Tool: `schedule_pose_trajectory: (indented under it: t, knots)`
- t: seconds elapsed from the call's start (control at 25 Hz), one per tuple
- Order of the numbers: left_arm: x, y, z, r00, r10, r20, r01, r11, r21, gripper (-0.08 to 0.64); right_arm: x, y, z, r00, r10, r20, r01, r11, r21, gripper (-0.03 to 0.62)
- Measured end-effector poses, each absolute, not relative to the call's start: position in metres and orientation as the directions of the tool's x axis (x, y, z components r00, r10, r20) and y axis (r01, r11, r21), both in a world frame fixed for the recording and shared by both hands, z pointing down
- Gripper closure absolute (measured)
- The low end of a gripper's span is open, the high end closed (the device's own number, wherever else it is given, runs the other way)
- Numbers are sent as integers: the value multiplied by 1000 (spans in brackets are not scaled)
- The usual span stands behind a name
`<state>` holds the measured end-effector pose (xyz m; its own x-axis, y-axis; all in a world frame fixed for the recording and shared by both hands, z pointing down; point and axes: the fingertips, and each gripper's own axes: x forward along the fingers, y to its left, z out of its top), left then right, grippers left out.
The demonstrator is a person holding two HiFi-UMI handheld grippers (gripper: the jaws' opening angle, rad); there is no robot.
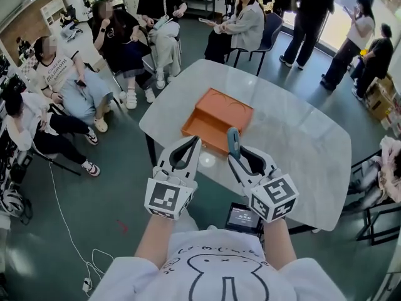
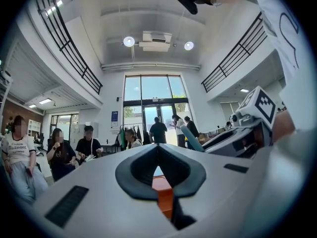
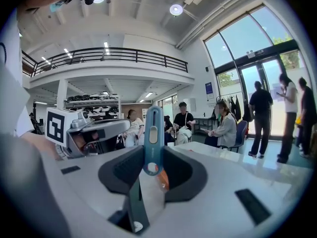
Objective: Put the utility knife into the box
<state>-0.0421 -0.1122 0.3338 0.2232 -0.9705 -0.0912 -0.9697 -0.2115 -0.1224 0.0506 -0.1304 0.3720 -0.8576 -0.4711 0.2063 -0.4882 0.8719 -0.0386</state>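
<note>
The right tongs (image 1: 242, 158) are pinching the utility knife (image 1: 233, 142) by its lower end. In the right gripper view the teal handle stands between the two pads and runs on well past them, so its long axis follows the line the tongs point along, forward and slightly down. The left tongs (image 1: 193, 143) are pressed together at the tips with nothing between them, and they hang just beside the right pair at about the same reach. Directly ahead lies the open orange box (image 1: 204, 125), resting on the pale tabletop (image 1: 301, 143) with its shallow nearer half toward the person. From the head view the knife's far end appears to sit at or just over the box's near edge, but its height above it cannot be told. I judge the right hand carries the whole move: the knife must go a little further forward and be tipped flatter so that it lies along the tray rather than poking over the rim.
</note>
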Motion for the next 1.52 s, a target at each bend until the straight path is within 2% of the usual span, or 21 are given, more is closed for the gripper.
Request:
schedule_pose_trajectory:
  t: [0.36, 0.72, 1.2, 1.52]
  knots:
    - [-78, -167, 339, 303, -950, -67, -947, -293, -129, 545, 23, -179, 378, -802, -550, 235, -574, 818, -44, 462]
    - [-104, -223, 355, 395, -918, -34, -915, -390, -101, 545, -4, -225, 400, -742, -583, 330, -628, 777, -39, 462]
    - [-138, -278, 382, 516, -857, -4, -855, -514, -61, 545, -35, -266, 440, -635, -594, 494, -689, 725, -13, 462]
    - [-148, -294, 389, 564, -825, 22, -825, -565, -24, 545, -42, -272, 461, -565, -549, 616, -670, 741, 45, 460]
